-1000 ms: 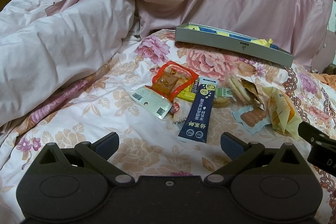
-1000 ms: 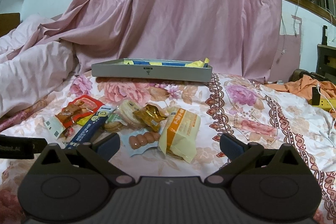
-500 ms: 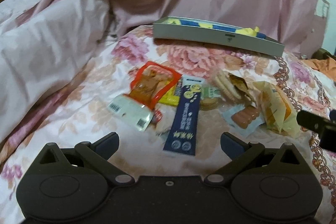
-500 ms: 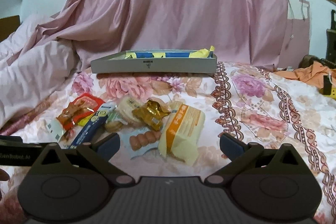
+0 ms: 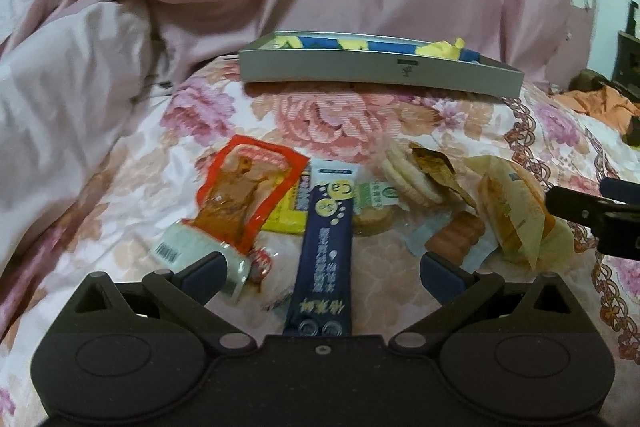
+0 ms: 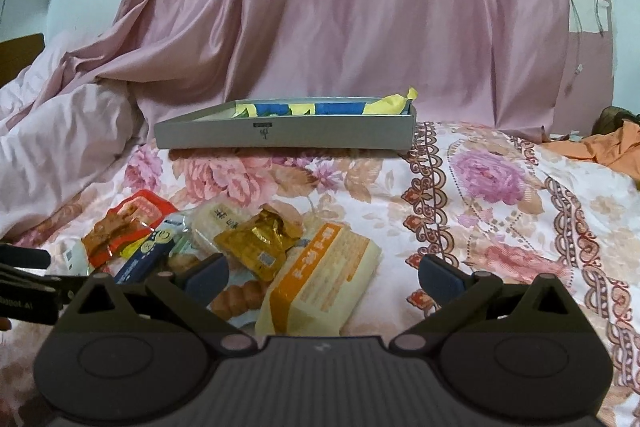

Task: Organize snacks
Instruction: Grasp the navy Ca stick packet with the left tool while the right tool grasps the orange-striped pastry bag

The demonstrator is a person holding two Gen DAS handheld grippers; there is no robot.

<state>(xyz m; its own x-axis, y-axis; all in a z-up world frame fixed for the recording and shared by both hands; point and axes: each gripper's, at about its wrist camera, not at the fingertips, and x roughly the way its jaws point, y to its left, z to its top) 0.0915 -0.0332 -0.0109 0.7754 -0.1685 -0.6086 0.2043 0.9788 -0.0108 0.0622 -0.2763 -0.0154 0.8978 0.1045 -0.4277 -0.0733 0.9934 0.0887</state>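
My left tongs [image 5: 322,269] gape wide and empty over the navy stick [image 5: 325,251] on the bed [image 5: 120,195]; it lies dead ahead between the fingers, nearer this hand. Its long axis runs with the tongs' line, far end pointing toward the tray [image 5: 376,75]. Right tongs [image 6: 323,269] also wide open, empty, over the orange pack [image 6: 320,283].

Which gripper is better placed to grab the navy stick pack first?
Left. The left gripper is open with the navy stick pack lying lengthwise between its fingers. The right gripper is open over the orange-labelled bread pack; there the stick pack lies off to its left.
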